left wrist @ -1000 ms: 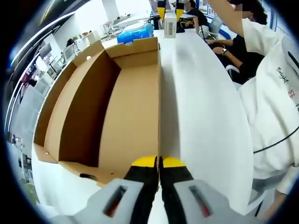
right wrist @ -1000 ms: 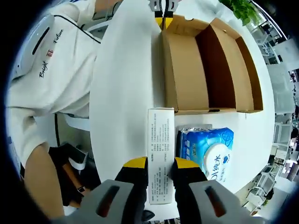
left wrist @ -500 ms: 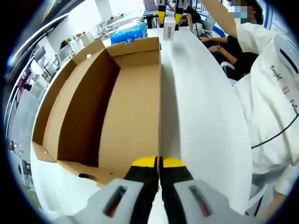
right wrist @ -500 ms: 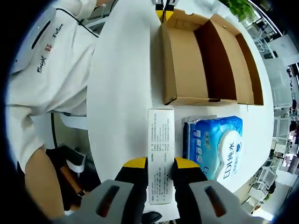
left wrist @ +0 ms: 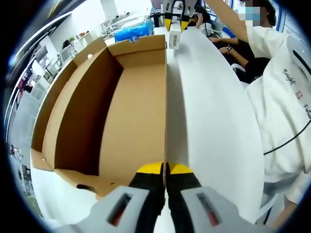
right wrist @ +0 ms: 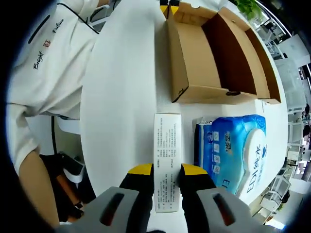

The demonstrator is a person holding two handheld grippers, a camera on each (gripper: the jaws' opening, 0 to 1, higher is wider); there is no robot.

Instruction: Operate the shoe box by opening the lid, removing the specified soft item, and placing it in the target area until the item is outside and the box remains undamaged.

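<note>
The brown cardboard shoe box [left wrist: 126, 107] lies open on the white table, and I see nothing inside it. My left gripper [left wrist: 165, 168] is shut on the near end of its right wall; it also peeks in at the box's far corner [right wrist: 168, 8]. My right gripper [right wrist: 167, 170] is shut on a slim white printed carton [right wrist: 167, 145] just past the box's other end. From the left gripper view, that carton [left wrist: 173, 38] hangs between the right gripper's [left wrist: 175, 22] yellow tips. A blue pack of wet wipes [right wrist: 235, 150] lies beside the carton, outside the shoe box [right wrist: 214, 53].
A person in a white shirt [left wrist: 286, 111] stands close along the table's [left wrist: 209, 121] long edge, and an arm reaches to the right gripper. The same shirt [right wrist: 43, 82] borders the table [right wrist: 121, 97]. Desks and chairs stand beyond.
The right gripper view has shifted: the wipes pack looms larger and the shoe box sits higher in it. The white carton stays in the right jaws. My left gripper keeps its hold.
</note>
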